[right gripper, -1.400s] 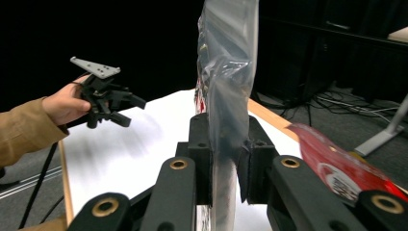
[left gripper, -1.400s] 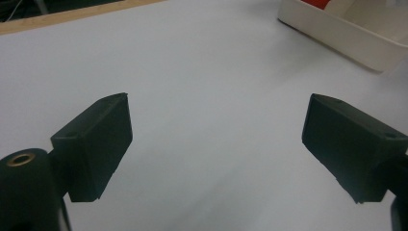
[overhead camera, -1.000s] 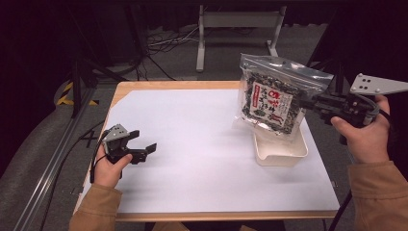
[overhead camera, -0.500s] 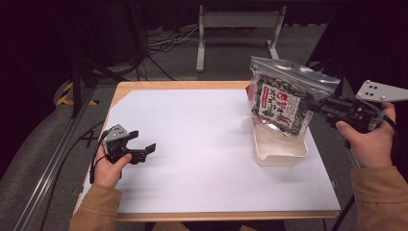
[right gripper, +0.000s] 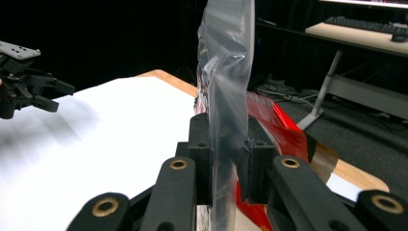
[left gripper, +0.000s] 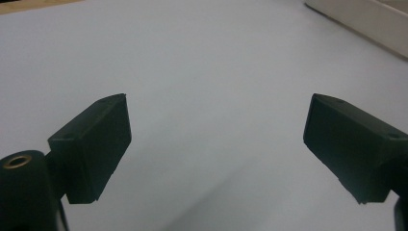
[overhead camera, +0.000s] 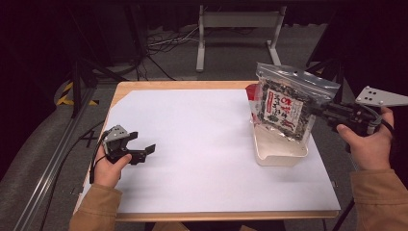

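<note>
One bag, one tray, two grippers

Tray lay near the tabletop's right edge; the bag, clamped in the right gripper, hung above it. Left gripper rested near the left edge.

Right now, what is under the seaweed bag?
The white tray sits under the seaweed bag, which the right gripper holds by its edge. The bag hides the tray's far end.

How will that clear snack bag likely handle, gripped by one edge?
The snack bag probably flops: thin film buckles above the right tongs. Likely light, hanging from one edge pinch. Glossy plastic may slip.
</note>
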The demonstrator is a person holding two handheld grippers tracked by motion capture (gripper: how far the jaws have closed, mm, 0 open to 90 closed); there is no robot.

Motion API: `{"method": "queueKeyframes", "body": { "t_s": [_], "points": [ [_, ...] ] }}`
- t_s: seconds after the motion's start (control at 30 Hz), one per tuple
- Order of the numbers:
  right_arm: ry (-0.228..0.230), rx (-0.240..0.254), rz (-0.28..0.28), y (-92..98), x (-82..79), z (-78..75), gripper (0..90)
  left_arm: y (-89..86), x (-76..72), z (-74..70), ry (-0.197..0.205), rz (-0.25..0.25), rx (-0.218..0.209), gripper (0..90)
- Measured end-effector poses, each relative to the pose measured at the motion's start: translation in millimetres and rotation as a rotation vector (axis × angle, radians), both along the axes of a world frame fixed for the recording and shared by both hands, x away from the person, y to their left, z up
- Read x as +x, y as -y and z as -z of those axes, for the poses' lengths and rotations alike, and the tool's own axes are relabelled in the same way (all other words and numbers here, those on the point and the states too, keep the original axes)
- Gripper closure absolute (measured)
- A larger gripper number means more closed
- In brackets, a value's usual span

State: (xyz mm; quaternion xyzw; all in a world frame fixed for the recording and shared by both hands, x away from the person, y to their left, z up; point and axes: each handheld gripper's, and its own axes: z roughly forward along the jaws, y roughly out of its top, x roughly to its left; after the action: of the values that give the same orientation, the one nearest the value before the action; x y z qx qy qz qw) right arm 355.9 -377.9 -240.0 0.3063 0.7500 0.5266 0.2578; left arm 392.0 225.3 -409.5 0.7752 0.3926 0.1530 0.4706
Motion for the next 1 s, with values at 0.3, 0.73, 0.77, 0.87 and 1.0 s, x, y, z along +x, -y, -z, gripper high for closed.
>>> {"method": "queueKeyframes", "body": {
  "t_s": [0.3,0.73,0.77,0.87,1.0],
  "points": [
    [-0.026,0.022,0.03,7.7,4.2,11.1,77.9,0.5,-0.1,0.5,-0.008,0.002,-0.002,10.1],
    [-0.071,-0.007,0.049,3.5,8.5,24.0,77.9,-0.2,-0.7,1.3,-0.017,0.005,-0.012,10.1],
    [-0.072,-0.01,0.051,3.4,8.6,24.7,77.8,-0.2,-0.7,1.4,-0.018,0.004,-0.013,10.1],
    [-0.078,-0.012,0.053,3.1,8.3,26.5,77.9,-0.1,-0.6,1.5,-0.018,0.004,-0.011,10.1],
    [-0.089,-0.016,0.06,2.9,7.8,29.2,77.9,0.1,-0.3,1.4,-0.014,0.008,-0.009,10.1]
  ]
}}
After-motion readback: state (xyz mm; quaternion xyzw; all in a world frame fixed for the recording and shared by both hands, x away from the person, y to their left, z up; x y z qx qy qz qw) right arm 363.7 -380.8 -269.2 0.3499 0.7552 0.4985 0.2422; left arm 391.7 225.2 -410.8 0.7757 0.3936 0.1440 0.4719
